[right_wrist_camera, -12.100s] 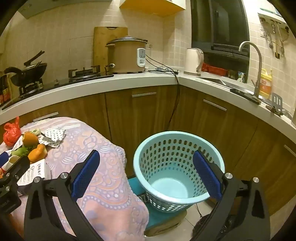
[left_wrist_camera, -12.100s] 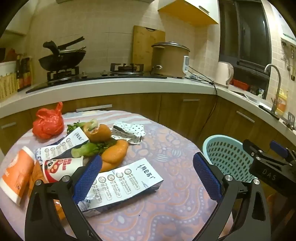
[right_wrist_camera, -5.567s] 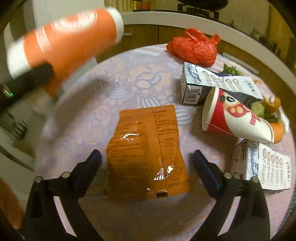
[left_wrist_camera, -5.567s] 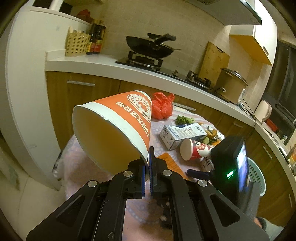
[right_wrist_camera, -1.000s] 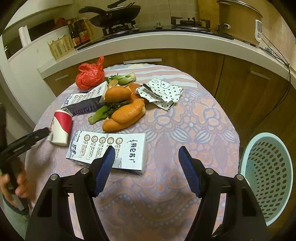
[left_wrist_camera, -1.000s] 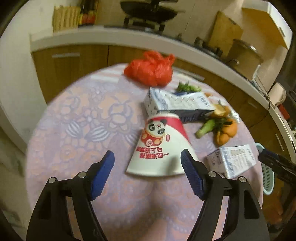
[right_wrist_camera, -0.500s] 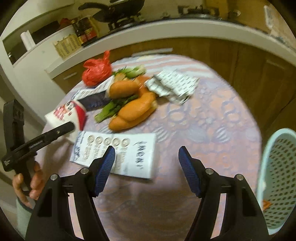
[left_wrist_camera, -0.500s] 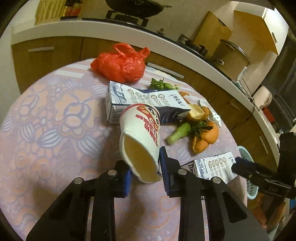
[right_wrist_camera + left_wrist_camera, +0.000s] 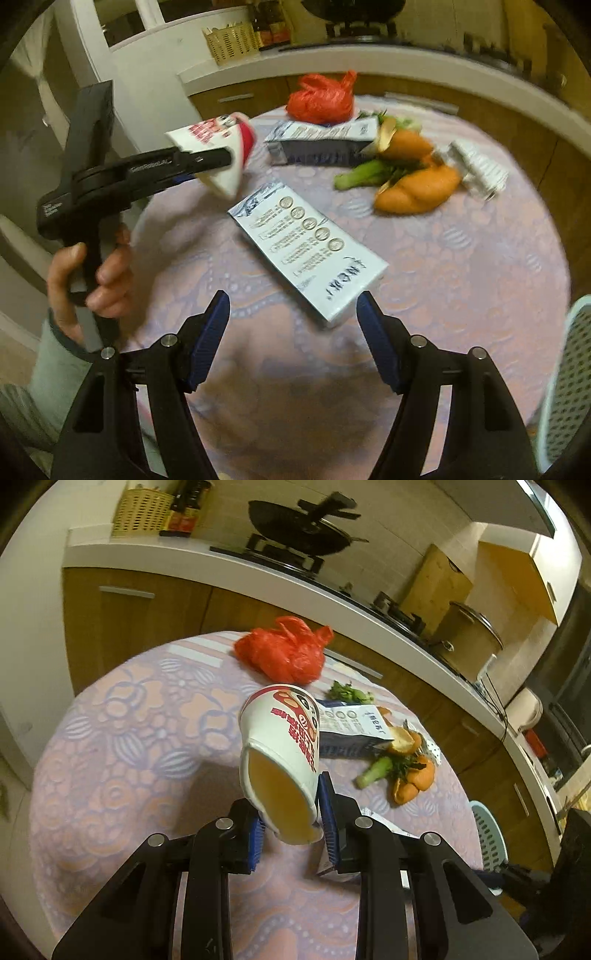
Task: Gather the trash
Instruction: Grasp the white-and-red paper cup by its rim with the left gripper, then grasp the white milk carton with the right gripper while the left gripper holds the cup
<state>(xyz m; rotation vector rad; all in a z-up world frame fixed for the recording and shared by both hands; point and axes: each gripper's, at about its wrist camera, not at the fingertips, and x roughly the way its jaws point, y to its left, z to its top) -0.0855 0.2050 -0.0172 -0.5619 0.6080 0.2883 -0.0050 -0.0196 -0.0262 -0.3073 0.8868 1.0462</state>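
2 milk cartons: the far white-and-blue carton [image 9: 351, 727] is half hidden behind the red-and-white paper cup [image 9: 284, 753] pinched in the left gripper [image 9: 291, 834] jaws above the desk [image 9: 147, 738]; right gripper [image 9: 291, 332] jaws spread over the near white carton [image 9: 310, 247], beside blurred orange peels [image 9: 417, 192].

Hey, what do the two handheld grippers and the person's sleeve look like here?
Both grippers are matte black frames with silver screw heads and blue ribbed pads on the fingers: left gripper, right gripper. Seen from the right wrist view, the left one has a pistol-style handle, a boxy black top and small white lettering along its side. The sleeve at the left hand is pale grey-green.
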